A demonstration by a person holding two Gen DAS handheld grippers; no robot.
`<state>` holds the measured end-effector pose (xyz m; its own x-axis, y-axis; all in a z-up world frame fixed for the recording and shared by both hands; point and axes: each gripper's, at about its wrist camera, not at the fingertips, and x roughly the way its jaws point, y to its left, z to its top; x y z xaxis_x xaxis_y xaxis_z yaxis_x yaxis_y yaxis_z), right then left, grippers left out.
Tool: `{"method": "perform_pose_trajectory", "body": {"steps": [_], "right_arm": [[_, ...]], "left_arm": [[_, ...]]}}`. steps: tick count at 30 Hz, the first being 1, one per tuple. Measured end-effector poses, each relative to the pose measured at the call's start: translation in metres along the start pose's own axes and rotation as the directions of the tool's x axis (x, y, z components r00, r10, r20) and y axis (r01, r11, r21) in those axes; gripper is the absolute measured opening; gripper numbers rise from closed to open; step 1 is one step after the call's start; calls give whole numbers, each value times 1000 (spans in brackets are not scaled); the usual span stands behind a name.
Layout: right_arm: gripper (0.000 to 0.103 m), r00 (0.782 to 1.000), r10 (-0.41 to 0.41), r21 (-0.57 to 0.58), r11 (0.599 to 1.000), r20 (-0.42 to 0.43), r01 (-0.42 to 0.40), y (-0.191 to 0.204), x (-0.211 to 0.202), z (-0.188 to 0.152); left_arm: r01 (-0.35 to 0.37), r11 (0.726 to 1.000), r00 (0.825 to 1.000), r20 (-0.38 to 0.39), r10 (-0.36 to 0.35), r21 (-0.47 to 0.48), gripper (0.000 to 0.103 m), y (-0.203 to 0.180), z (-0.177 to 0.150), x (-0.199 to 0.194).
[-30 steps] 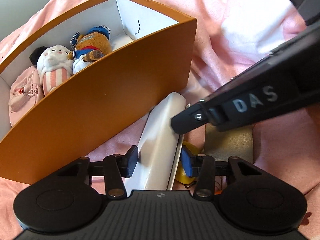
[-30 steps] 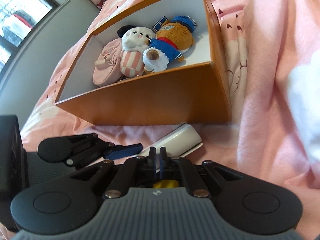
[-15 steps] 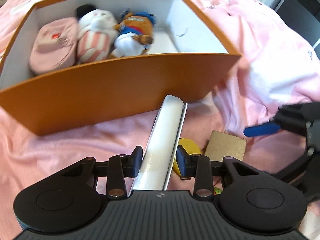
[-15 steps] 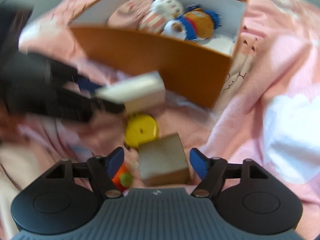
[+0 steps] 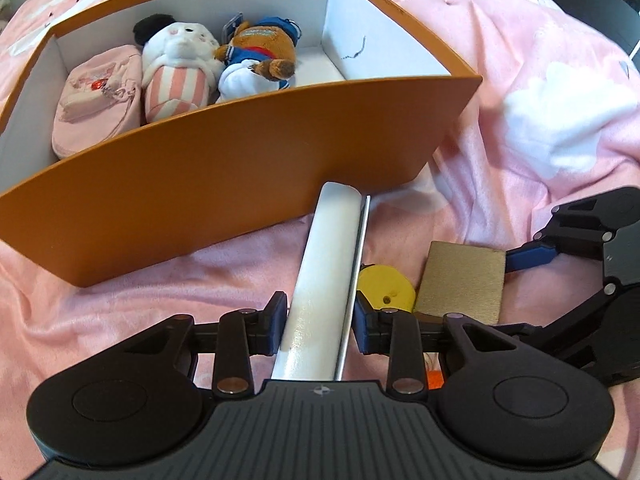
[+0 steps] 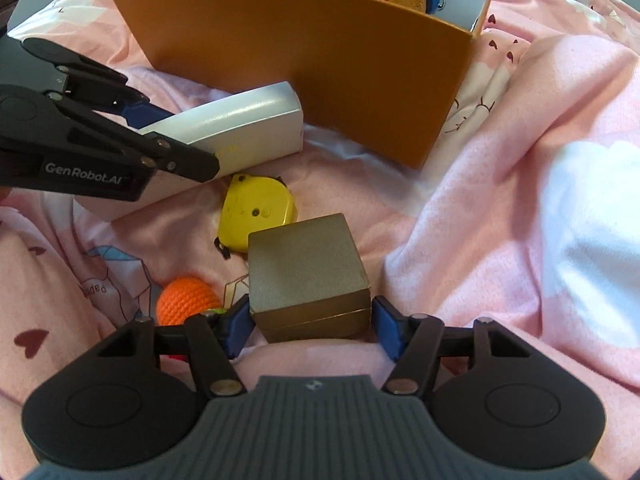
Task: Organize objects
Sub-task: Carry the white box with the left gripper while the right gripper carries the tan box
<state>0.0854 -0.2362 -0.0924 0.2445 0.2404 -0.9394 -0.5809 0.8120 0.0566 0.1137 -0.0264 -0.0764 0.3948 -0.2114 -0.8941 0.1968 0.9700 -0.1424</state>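
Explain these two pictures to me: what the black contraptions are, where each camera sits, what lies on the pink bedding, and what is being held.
Each picture comes from a camera on a hand-held two-finger tool, looking along its fingers. The left gripper is closing its fingers around a long white box. The right gripper straddles a gold box, fingers closing but one side not yet touching. On the pink blanket also lie a yellow tape measure and an orange crocheted ball. The orange box behind already holds plush toys.

Glossy white box (image 5: 320, 280), brushed matt gold box (image 6: 306, 276), fleecy pink blanket (image 6: 500, 200).
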Motion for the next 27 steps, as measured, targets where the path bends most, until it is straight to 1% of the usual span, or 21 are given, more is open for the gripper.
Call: {"method": "perform_pose_trajectory", "body": {"steps": [4, 9, 14, 17, 19, 22, 27], "right_arm": [[63, 999, 0, 11, 1000, 39, 0, -1, -10, 1], [63, 995, 26, 42, 999, 98, -30, -3, -30, 13], [63, 986, 12, -7, 1000, 167, -11, 3, -58, 23], [63, 977, -3, -49, 999, 214, 14, 6, -79, 32], [63, 967, -19, -76, 996, 252, 39, 7, -95, 37], [63, 950, -33, -99, 993, 312, 67, 7, -122, 51], [62, 905, -79, -106, 985, 417, 135, -1, -153, 77]], "left_arm": [[29, 999, 1000, 13, -28, -43, 37, 3, -2, -9], [92, 993, 994, 68, -87, -75, 37, -1, -2, -32], [170, 979, 976, 156, -152, -108, 35, -1, 7, -62], [217, 969, 958, 217, -187, -123, 35, 2, 15, -81], [245, 961, 946, 252, -206, -132, 33, 5, 21, -92], [281, 947, 927, 302, -224, -158, 33, 14, 36, -105], [288, 937, 900, 390, -195, -195, 33, 31, 67, -118]]}}
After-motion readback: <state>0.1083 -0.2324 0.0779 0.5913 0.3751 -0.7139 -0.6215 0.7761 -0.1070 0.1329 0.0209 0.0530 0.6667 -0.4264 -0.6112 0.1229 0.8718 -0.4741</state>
